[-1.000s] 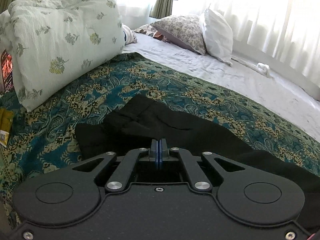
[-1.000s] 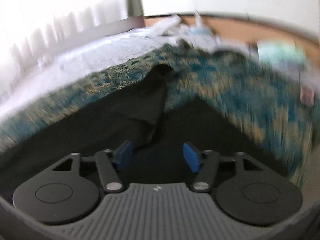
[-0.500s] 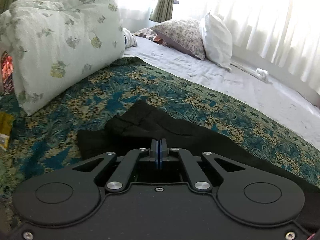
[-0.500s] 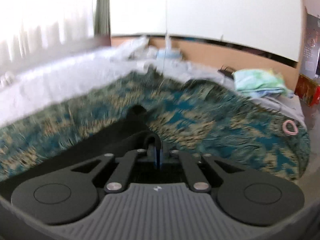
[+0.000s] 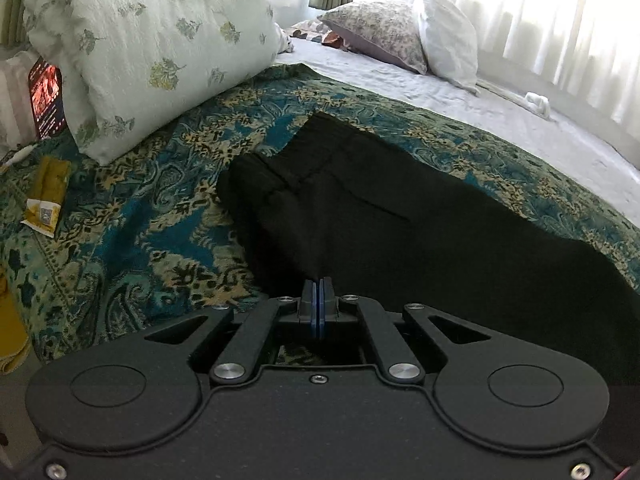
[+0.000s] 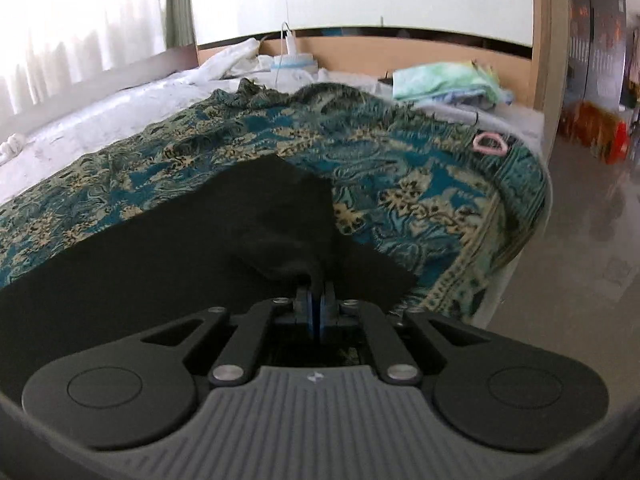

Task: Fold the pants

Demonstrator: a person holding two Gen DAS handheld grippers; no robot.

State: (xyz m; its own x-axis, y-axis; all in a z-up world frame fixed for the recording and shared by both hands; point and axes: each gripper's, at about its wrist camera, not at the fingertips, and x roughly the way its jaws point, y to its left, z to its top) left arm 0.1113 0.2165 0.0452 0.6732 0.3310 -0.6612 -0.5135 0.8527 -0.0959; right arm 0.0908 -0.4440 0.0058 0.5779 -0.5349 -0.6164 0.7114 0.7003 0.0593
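Observation:
Black pants (image 5: 360, 216) lie on a teal patterned bedspread (image 5: 160, 232), waistband toward the far left. My left gripper (image 5: 317, 286) is shut on the pants' near edge by the waist. In the right wrist view the pants' leg end (image 6: 280, 216) lies on the bedspread (image 6: 420, 184). My right gripper (image 6: 316, 288) is shut on a pinched-up fold of the leg fabric, lifted slightly.
A large green-leaf pillow (image 5: 152, 44) sits far left, two pillows (image 5: 404, 32) at the back by the curtains. A yellow packet (image 5: 46, 196) lies left. The bed's edge and floor (image 6: 580, 272) are to the right, with folded cloth (image 6: 444, 80) and a pink ring (image 6: 489, 145).
My right gripper has closed on the leg fabric and lifted it. My left gripper, still shut on the waist edge, has risen and pulled back, so more of the pants shows.

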